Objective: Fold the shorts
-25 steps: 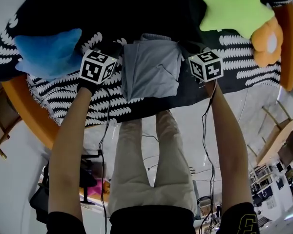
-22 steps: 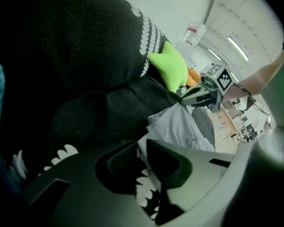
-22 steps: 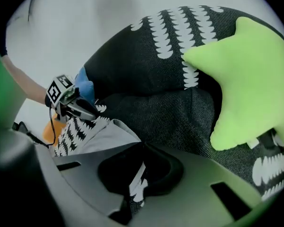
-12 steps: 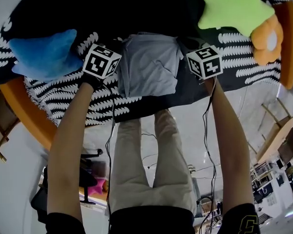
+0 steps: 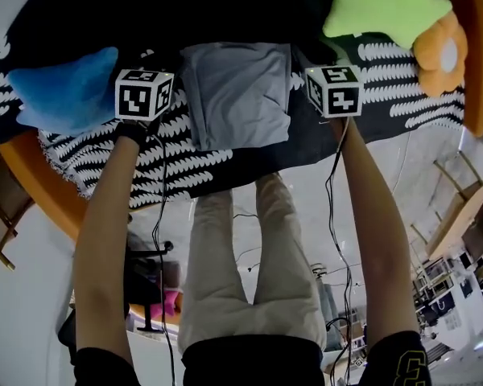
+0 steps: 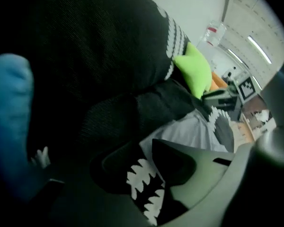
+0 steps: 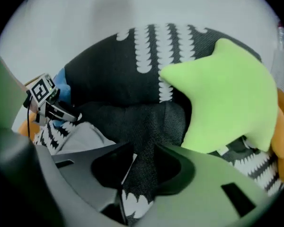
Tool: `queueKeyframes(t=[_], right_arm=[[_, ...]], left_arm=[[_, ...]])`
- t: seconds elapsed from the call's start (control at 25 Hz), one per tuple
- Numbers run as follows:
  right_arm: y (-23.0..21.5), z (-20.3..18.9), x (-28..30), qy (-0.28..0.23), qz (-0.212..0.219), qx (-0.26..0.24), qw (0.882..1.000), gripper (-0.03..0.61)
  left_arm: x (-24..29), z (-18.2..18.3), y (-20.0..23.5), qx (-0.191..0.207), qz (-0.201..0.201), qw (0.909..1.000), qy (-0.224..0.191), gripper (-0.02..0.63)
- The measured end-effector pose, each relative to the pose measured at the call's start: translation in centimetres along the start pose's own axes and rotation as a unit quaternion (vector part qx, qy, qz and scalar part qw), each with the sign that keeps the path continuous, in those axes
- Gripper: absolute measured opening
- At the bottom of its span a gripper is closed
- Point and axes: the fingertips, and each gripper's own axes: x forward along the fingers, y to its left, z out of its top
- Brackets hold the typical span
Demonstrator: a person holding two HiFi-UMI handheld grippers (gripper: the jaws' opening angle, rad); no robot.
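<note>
Head view: looking down on grey shorts [image 5: 237, 95] lying folded mid-blanket [image 5: 105, 155], blue cushion [image 5: 64, 91] at left, green cushion [image 5: 382, 6] far right.

Left gripper view: holding the left gripper [image 6: 142, 174] just left of the shorts, jaws having just been opening, standing apart over bare blanket.

Right gripper view: holding the right gripper [image 7: 139, 174] the same way, jaws just been opening, gripping nothing, hovering over dark cloth [image 7: 142, 126].
</note>
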Motion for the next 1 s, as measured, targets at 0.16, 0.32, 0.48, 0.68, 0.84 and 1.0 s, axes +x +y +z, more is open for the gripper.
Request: queueKeyframes(t=[0.16,0.32,0.48,0.68,0.84,1.0], right_arm=[[4.2,-2.7,-3.6,-0.018,0.091,0.059,0.994,0.017],[11.1,-10.2,-3.8,0.053,0.146,0.010,0.988,0.017],[11.7,-16.4,-4.1,0.114,0.144,0.012,0.983,0.017],[9.1,-18.4,-6.3,0.129,0.162,0.064,0.976,0.017],[6.7,-14.8,-6.3,0.076,0.157,0.172,0.969,0.139],[7.7,-13.7,-3.2,0.094,0.160,0.182,0.966,0.198]], left_arm=[[-2.9,1.5,-8.9,-0.025,-0.114,0.9915,-0.058,0.031],[0.3,-5.0,-18.3,-0.041,-0.196,0.9797,0.004,0.028],[2.1,-11.6,-15.7,-0.051,-0.143,0.9870,0.052,0.021],[-0.7,-12.7,-13.3,-0.037,-0.145,0.9875,0.050,0.023],[-2.5,-10.1,-11.1,-0.082,-0.154,0.9844,0.021,0.150],[-0.5,-10.1,-10.1,-0.096,-0.179,0.9777,0.053,0.255]])
